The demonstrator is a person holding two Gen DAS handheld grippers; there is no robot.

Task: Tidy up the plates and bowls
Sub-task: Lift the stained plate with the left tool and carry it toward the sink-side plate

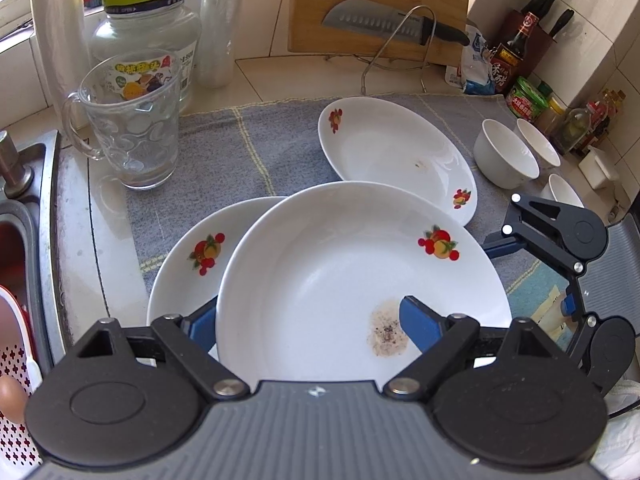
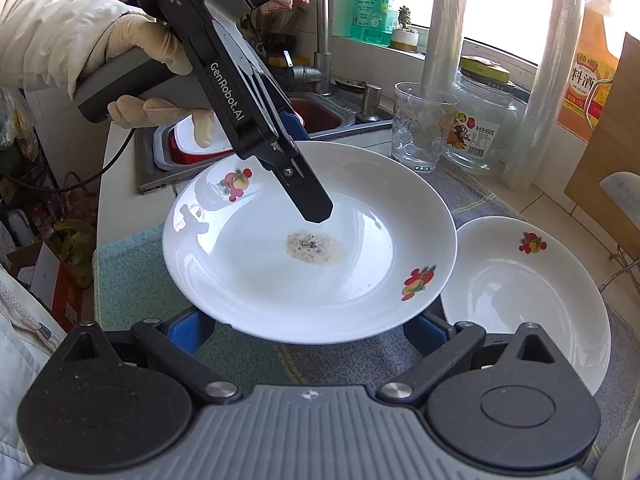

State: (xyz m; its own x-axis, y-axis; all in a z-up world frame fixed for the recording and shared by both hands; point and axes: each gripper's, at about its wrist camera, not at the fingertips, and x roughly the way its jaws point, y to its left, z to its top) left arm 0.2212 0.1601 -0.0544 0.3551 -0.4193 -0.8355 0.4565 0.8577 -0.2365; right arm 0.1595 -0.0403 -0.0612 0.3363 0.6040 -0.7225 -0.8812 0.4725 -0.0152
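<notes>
Left plate point(image 1: 188, 264) flat on cloth point(image 1: 224, 148), stained plate point(image 1: 340, 280) overlapping it. Left gripper point(image 1: 308, 320) spread, rim between jaws, not clamped. Right gripper point(image 2: 308, 330) spread, tips hidden under near rim. Third plate point(image 1: 392, 152) apart, bowls point(image 1: 504, 156) loose far right. Looks early, nothing stacked

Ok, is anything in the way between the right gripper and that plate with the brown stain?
Nothing visible. The stained plate has its near rim right over the right gripper, hiding its fingertips. The left gripper reaches over the plate from the far side, clear of that rim.
</notes>
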